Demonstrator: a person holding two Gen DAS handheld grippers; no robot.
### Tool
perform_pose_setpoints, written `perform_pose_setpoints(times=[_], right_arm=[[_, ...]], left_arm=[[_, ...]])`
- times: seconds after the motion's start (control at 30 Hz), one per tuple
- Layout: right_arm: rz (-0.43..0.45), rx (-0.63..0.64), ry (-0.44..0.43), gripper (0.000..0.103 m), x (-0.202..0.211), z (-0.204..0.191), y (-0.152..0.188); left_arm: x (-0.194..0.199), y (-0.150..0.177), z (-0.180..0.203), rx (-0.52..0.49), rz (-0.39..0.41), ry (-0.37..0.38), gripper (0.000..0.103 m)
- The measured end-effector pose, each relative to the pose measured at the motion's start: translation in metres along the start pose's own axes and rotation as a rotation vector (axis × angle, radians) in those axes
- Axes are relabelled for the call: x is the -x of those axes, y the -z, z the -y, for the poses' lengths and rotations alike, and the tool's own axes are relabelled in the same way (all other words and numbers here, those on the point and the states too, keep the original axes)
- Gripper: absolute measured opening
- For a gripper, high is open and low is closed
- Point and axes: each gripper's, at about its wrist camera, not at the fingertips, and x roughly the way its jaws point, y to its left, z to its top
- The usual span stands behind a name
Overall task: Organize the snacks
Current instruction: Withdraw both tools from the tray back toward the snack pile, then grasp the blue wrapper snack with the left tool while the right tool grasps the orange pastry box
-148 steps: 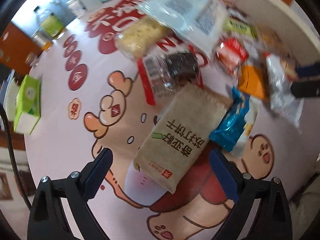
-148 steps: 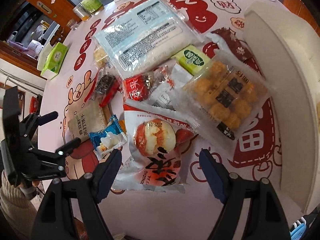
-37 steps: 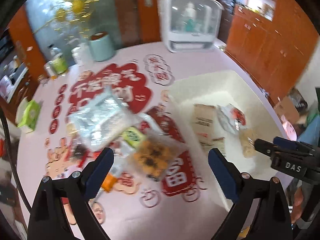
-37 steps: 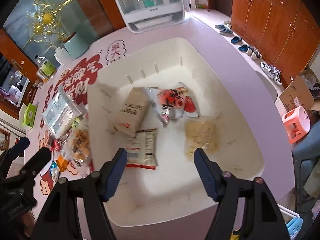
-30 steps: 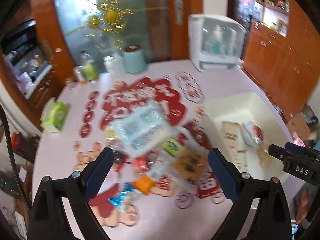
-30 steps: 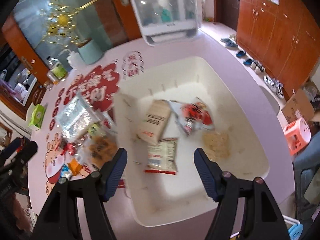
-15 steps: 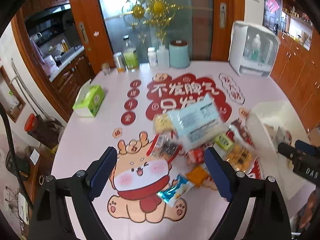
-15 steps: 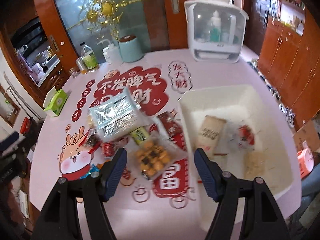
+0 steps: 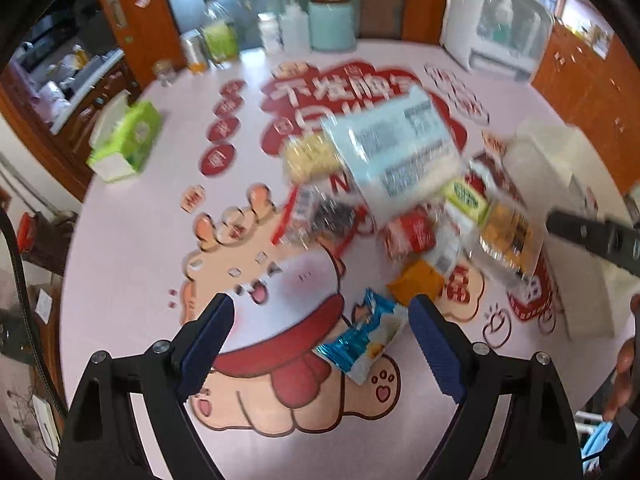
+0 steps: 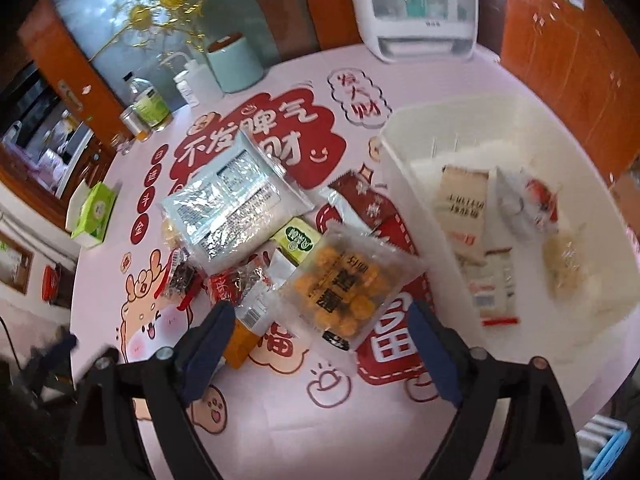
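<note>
Several snack packets lie in a pile on the pink table. A blue packet [image 9: 362, 338] lies just ahead of my open, empty left gripper [image 9: 318, 342]. A clear bag of yellow balls [image 10: 344, 286] lies just ahead of my open, empty right gripper [image 10: 320, 346]; it also shows in the left wrist view [image 9: 508, 236]. A large silver-white bag [image 10: 234, 200] tops the pile. A white bin [image 10: 404, 176] on the right holds a tan packet [image 10: 460, 204], a red-and-white bag [image 10: 528, 204] and other snacks.
A green tissue box [image 9: 128, 140] sits at the table's left edge. Bottles [image 10: 150, 106] and a teal canister [image 10: 234, 64] stand at the back, with a white appliance [image 10: 416, 4] at the back right. An orange packet [image 9: 416, 282] and a red packet [image 9: 412, 234] lie in the pile.
Both grippers have swung away from the bin and dropped closer to the snack pile. Both stay open and empty.
</note>
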Motion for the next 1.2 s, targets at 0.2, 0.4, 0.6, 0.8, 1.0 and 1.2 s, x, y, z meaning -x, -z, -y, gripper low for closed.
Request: perform_pose_setpoints(times=[0.2, 0.4, 0.6, 0.8, 1.0, 1.2], right_arm=[[-0.028, -0.103, 0.037, 0.097, -0.036, 0.000, -0.001], [-0.045, -0.219, 0.094, 0.099, -0.072, 0.008, -0.002], [-0.078, -0.268, 0.134, 0.100, -0.098, 0.014, -0.003], [-0.115, -0.291, 0.086, 0.099, -0.107, 0.018, 0.000], [-0.123, -0.269, 0.060, 0.086, -0.106, 0.016, 0.001], [-0.125, -0.213, 0.055, 0.082, -0.099, 0.013, 0.007]], left_arm=[[-0.042, 0.013, 0.012, -0.054, -0.073, 0.023, 0.088], [-0.069, 0.020, 0.018, -0.082, -0.111, 0.035, 0.088], [-0.087, 0.025, 0.020, -0.097, -0.139, 0.041, 0.088], [-0.097, 0.028, 0.021, -0.103, -0.165, 0.050, 0.088], [-0.094, 0.032, 0.025, -0.112, -0.163, 0.076, 0.050], [-0.088, 0.035, 0.031, -0.104, -0.169, 0.066, 0.029]])
